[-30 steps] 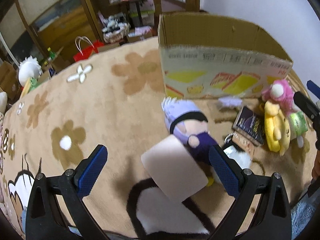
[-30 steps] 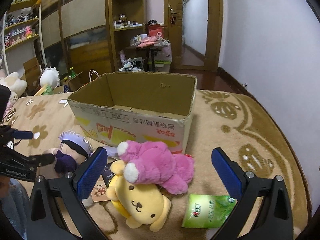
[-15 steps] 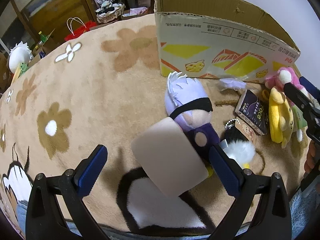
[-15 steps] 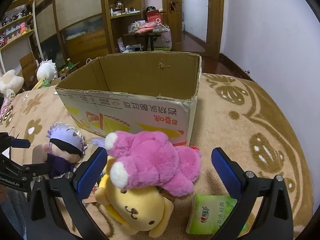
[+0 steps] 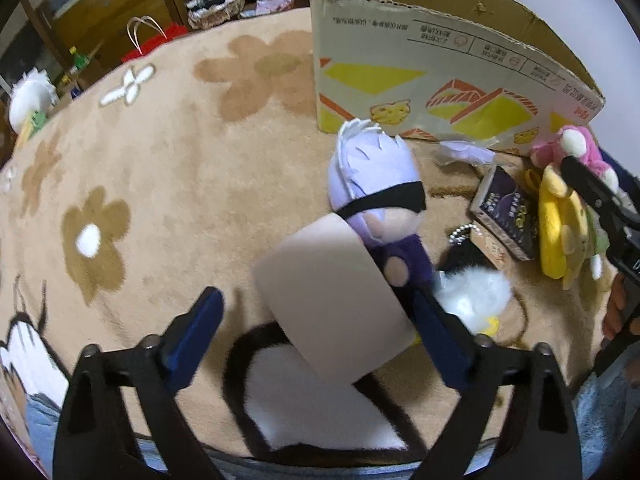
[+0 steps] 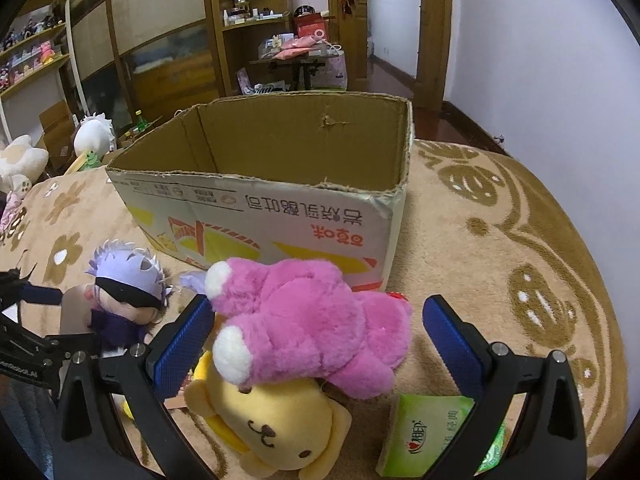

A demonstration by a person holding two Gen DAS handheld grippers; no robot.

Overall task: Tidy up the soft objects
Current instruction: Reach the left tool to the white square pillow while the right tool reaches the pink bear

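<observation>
My left gripper [image 5: 316,320] is open, low over the rug, its fingers either side of a pale tag [image 5: 332,300] that stands in front of a purple-haired doll [image 5: 380,204]. A white fluffy toy [image 5: 472,294] lies by its right finger. My right gripper [image 6: 316,336] is open around a pink plush bear [image 6: 308,320], which lies on a yellow plush dog [image 6: 276,428]. An open cardboard box [image 6: 280,208] stands just behind; it also shows in the left wrist view [image 5: 440,92]. The doll shows at the left of the right wrist view [image 6: 124,292].
A green tissue pack [image 6: 432,440] lies by my right finger. A dark book [image 5: 504,212] and a keychain tag lie between doll and yellow dog. Everything rests on a beige flower rug [image 5: 160,184]. Shelves, a table and a doorway stand beyond.
Both grippers have moved forward and down. The left has closed in on the doll and tag; the right now straddles the pink bear. Both stay open.
</observation>
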